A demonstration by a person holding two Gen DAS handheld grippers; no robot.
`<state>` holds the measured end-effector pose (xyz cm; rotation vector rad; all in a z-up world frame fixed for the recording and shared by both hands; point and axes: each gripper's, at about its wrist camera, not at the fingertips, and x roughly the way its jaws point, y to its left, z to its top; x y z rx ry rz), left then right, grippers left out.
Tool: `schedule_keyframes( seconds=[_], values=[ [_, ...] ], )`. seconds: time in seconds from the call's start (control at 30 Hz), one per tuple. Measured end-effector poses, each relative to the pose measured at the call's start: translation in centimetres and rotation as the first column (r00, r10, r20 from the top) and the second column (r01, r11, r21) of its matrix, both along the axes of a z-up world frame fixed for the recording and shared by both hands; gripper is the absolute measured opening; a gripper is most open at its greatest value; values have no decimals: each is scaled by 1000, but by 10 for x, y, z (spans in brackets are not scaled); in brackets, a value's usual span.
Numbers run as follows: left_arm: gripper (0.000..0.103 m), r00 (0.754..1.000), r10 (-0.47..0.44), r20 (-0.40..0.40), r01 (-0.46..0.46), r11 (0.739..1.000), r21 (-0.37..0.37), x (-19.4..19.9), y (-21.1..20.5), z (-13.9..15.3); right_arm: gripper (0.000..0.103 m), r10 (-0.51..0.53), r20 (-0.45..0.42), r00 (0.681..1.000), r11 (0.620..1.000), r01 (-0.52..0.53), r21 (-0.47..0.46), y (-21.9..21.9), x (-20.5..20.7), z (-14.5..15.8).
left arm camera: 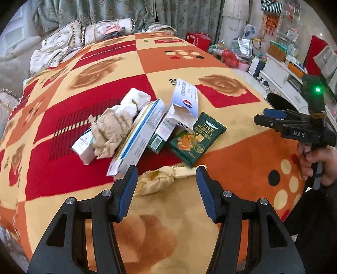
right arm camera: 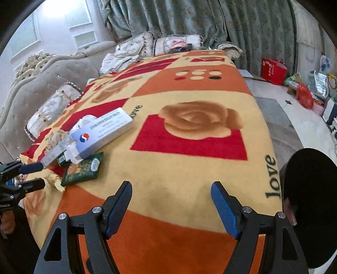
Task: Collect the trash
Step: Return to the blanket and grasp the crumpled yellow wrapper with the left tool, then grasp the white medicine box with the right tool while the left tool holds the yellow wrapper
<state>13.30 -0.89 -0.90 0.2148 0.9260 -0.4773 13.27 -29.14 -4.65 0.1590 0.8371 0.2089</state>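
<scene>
A trash pile lies on the patterned blanket [left arm camera: 231, 147]: a white tissue [left arm camera: 137, 101], brown crumpled paper [left arm camera: 109, 132], a small white box [left arm camera: 84, 147], a long white-and-blue box [left arm camera: 137, 139], a torn white box [left arm camera: 185, 103] with a red-blue logo, and a green snack wrapper [left arm camera: 195, 139]. My left gripper [left arm camera: 166, 172] is open; a crumpled yellowish paper [left arm camera: 155, 181] lies on the blanket just past its tips, and no pad presses it. My right gripper [right arm camera: 171, 187] stands open over bare blanket, right of the pile, with nothing between its fingers. The right wrist view shows the torn box [right arm camera: 105, 128], the wrapper [right arm camera: 84, 168] and the left gripper [right arm camera: 39, 175].
A black round object [right arm camera: 309, 189] stands off the bed's right edge. Pillows [right arm camera: 52, 109] and a padded headboard [right arm camera: 31, 84] line the left and far sides, with curtains [right arm camera: 179, 19] behind. A red bag [right arm camera: 273, 71], floor clutter and a white cabinet [left arm camera: 280, 78] are at right.
</scene>
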Motion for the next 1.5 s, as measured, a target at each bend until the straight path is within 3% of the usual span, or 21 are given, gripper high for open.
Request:
schedule_keyframes(
  seconds=[0.17, 0.3, 0.53, 0.6, 0.67, 0.83, 1.0, 1.13, 1.2, 1.33, 1.5],
  values=[
    [56, 998, 43, -53, -44, 999, -25, 8, 11, -20, 75, -17, -12, 1000, 999, 17, 31, -3, 9, -1],
    [56, 997, 54, -46, -56, 998, -42, 15, 11, -18, 75, -23, -23, 999, 998, 25, 49, -2, 13, -2],
    [53, 996, 63, -60, -62, 998, 6, 23, 5, -35, 75, -15, -26, 1000, 998, 17, 56, -1, 16, -3],
    [18, 998, 35, -57, -35, 999, -3, 18, 2, -34, 75, -15, -27, 1000, 998, 17, 54, -1, 16, -3],
    [14, 999, 22, -47, -22, 1000, 2, 12, -1, -33, 75, -15, -26, 1000, 998, 16, 53, -1, 16, -4],
    [14, 1000, -1, 6, 1, 1000, -5, -14, -3, -19, 75, -16, -9, 1000, 998, 17, 66, 1, 17, 0],
    [14, 995, 101, 19, -100, 993, -55, -21, 15, -9, 75, 30, 13, 999, 997, -31, 71, 27, 24, 9],
    [14, 984, 180, 17, -177, 980, -87, -15, 25, -6, 75, 55, 41, 998, 989, -60, 134, 58, 38, 21],
    [14, 982, 187, 23, -184, 978, -100, -15, 25, -4, 82, 57, 50, 997, 984, -64, 164, 74, 49, 24],
    [14, 984, 171, 57, -163, 979, -123, -20, 21, 2, 83, 9, -1, 1000, 969, -9, 246, 94, 71, 24],
    [14, 984, 159, 76, -148, 980, -135, -21, 23, 7, 84, -103, -128, 986, 938, 139, 319, 106, 99, 14]
  ],
)
